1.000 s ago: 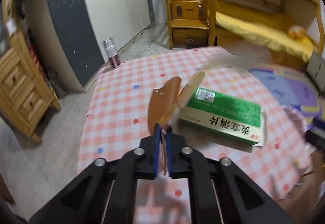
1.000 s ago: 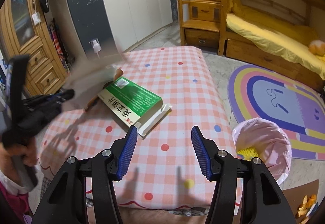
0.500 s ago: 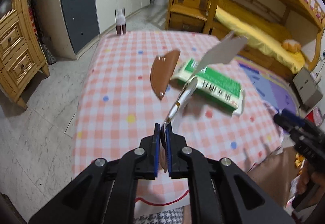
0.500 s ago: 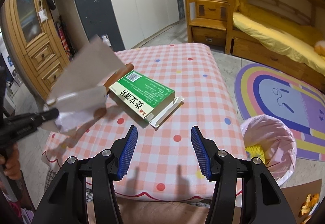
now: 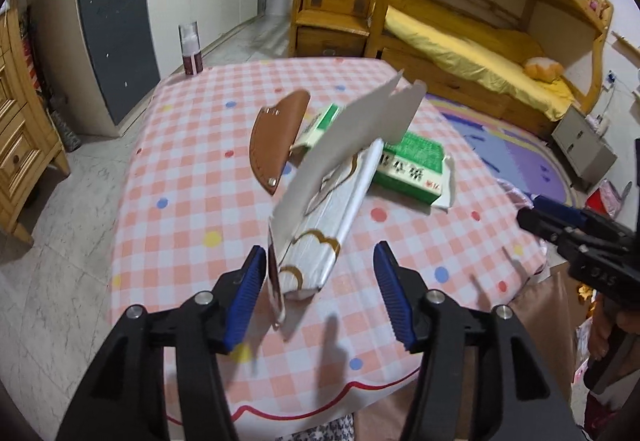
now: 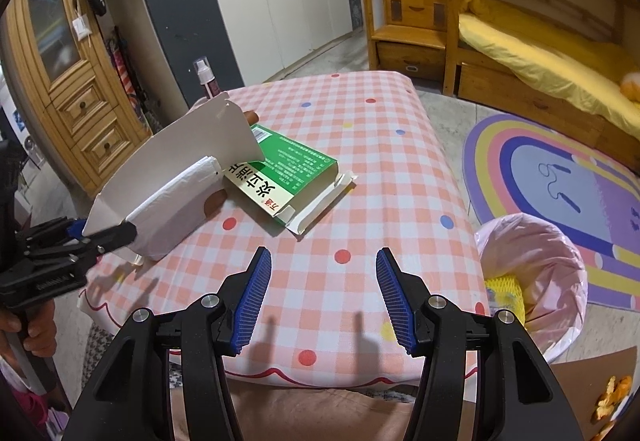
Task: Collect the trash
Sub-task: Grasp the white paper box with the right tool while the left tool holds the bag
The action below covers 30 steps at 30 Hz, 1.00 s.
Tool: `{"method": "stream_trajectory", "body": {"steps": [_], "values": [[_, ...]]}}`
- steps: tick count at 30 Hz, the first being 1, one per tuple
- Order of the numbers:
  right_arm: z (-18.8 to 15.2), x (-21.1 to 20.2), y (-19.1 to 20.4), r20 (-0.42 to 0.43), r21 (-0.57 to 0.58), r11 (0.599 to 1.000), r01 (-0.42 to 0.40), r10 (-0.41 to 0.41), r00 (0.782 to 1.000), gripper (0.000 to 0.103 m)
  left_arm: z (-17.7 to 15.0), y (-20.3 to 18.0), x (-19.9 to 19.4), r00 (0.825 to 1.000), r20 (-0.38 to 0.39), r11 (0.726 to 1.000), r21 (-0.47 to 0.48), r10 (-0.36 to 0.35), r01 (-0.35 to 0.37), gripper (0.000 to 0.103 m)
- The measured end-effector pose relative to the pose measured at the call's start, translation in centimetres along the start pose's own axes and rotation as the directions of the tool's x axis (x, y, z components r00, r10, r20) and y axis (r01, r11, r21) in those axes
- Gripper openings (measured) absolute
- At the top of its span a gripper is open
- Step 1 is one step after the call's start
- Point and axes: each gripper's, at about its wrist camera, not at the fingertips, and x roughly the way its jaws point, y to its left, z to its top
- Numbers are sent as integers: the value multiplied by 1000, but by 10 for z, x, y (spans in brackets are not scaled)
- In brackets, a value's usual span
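Your bench point(image 6: 400, 177), in its pink checked cloth, carries the green cardboard medicine box point(image 6: 288, 173) and brown leather sheath point(image 5: 276, 141); the pink-lined bin point(image 6: 532, 241) sits low at the right, so most collecting remains. The flattened white carton point(image 5: 340, 177) leans between your left hand-held gripper point(image 5: 320, 293), spread wide. Your right hand-held gripper point(image 6: 322, 297) hovers wide, empty.

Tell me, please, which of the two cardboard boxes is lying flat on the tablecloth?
The green box with Chinese lettering lies flat on the tablecloth; the white flattened box is up in the air between the left gripper's open fingers.
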Motion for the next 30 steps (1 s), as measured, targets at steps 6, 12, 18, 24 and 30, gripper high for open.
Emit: {"method": "stream_trajectory", "body": {"steps": [6,12,18,24,30], "values": [[-1,2,-1,-5,2,1000,0,0,1000,55,17,9,-4,1000,28,1000,2,12,-12,55],[-1,1,4,-9,-9,1000,0,0,1000,55,28,17,19,1000,-21,1000,20,4,-4,16],[1,2,17,-8,-38,999,-5,5,1000,55,17,12,16,1000,-28,999,-38,12,-13,3],[4,3,38,-4,-78,996,-40,39,999,56,15,2,11,1000,-3,988,-151,-14,13,3],[0,2,48,-17,-112,991,-77,75,997,56,11,6,-2,997,20,991,-114,69,-66,3]]}}
